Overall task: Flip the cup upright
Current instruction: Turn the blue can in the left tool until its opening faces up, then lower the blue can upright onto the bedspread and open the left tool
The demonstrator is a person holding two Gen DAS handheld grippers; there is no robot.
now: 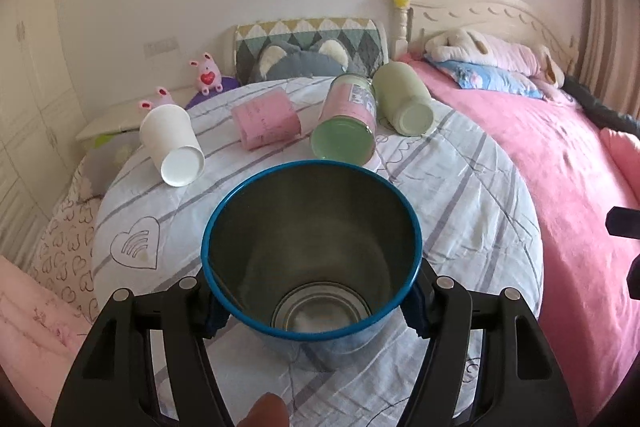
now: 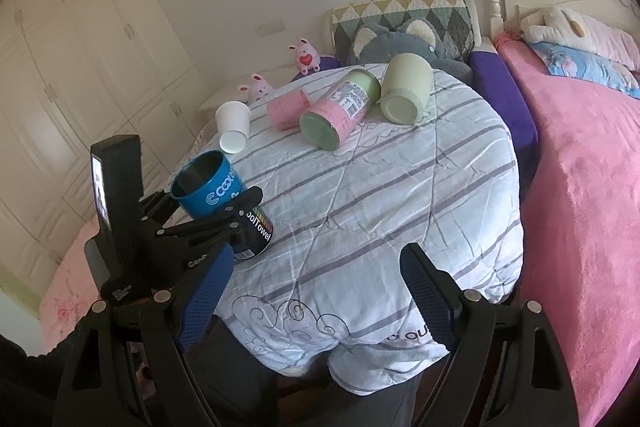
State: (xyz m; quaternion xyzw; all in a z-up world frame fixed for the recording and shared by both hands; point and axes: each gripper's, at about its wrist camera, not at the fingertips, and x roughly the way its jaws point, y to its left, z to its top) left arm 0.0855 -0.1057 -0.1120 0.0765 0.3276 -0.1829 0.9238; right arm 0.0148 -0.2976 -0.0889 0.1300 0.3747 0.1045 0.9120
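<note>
My left gripper is shut on a blue metal cup, its open mouth facing the camera and tilted upward. In the right wrist view the same blue cup is held tilted at the table's left edge by the left gripper. My right gripper is open and empty over the table's near edge. A white paper cup, a pink cup, a pink-labelled green cup and a pale green cup lie on their sides at the back.
The round table has a striped white cloth. A pink bed runs along the right. Plush toys and a grey cushion sit behind the table. Wardrobes stand at the left.
</note>
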